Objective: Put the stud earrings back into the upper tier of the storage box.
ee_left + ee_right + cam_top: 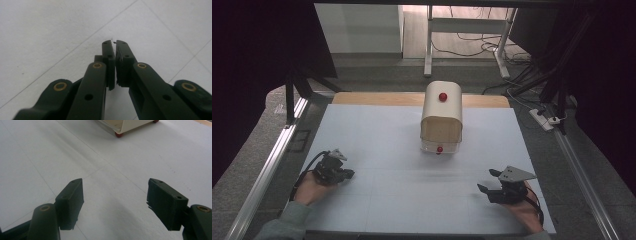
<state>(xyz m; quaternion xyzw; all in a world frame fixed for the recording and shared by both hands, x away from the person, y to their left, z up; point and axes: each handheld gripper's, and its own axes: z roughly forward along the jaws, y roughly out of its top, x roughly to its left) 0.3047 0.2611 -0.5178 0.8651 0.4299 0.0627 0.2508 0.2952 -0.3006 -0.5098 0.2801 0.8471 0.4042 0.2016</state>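
The cream box (441, 116) with a red knob (442, 96) is seen at the middle of the white table (377, 195), well apart from both grippers. The left gripper (343, 173) is held clenched on nothing; the right gripper (492, 181) is held spread wide, empty. If the box were reached from 1 side only, it could be pushed along on its red feet (119, 135) rather than gripped

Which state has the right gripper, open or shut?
Open. In the right gripper view, the right gripper shows its two jaws standing wide apart, with bare white table between them and nothing held.
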